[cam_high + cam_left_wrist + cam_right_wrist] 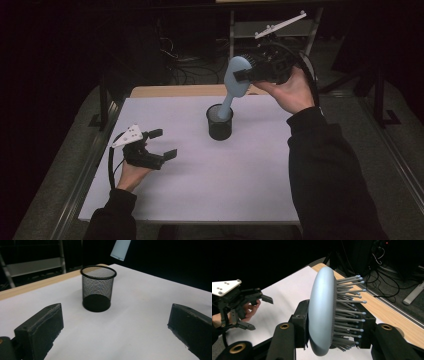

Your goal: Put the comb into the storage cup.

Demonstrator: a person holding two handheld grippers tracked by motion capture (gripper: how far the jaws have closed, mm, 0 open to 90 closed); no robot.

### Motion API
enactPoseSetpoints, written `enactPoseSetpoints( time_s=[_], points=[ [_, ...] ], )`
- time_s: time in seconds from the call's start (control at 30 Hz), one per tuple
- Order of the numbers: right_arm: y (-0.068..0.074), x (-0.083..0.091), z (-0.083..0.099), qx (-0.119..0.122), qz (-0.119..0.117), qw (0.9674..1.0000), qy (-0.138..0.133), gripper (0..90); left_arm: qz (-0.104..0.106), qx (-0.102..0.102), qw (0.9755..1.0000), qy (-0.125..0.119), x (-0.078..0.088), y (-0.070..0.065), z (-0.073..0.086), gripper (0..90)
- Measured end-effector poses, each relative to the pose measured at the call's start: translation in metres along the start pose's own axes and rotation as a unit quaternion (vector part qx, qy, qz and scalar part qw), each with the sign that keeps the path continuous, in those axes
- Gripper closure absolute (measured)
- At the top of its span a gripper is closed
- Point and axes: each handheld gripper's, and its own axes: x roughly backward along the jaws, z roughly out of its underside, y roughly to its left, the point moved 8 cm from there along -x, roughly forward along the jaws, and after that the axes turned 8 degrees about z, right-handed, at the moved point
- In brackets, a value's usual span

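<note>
The right gripper (242, 75) clamps the head of the pale blue hairbrush (235, 80); its handle points down into the black mesh cup (220, 122) at the table's (240, 185) centre. At eight o'clock from the cup, the left gripper (162, 145) has its jaws wide apart, holding nothing.

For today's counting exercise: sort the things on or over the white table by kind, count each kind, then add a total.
Hairbrush: 1
Mesh cup: 1
Hand-held gripper: 2, left and right
Total: 4
</note>
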Motion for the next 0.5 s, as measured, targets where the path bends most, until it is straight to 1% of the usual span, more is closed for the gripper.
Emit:
enactPoseSetpoints(
  time_s=[0.03, 0.13, 0.2, 0.3, 0.5],
  points=[
    [-0.001, -0.001, 0.0, -0.002, 0.0, 1.0, 0.0, 53.9, -0.002, 0.001, 1.0, 0.0, 0.002, 0.001, 0.001, 0.0],
    [-0.004, -0.005, 0.0, -0.007, -0.001, 1.0, 0.0, 53.9, -0.009, 0.003, 0.9999, -0.011, 0.01, 0.003, 0.006, 0.0],
    [-0.005, -0.007, -0.001, -0.008, 0.0, 1.0, -0.001, 53.9, -0.017, 0.003, 0.9998, -0.01, 0.014, 0.005, 0.01, 0.0],
    [-0.007, -0.012, -0.002, -0.009, 0.006, 0.9999, -0.001, 53.9, -0.025, 0.011, 0.9995, -0.013, 0.02, 0.007, 0.014, 0.0],
    [-0.013, -0.021, -0.004, -0.019, 0.011, 0.9997, -0.003, 53.9, -0.032, 0.013, 0.9992, -0.018, 0.026, 0.01, 0.017, 0.0]
  ],
)
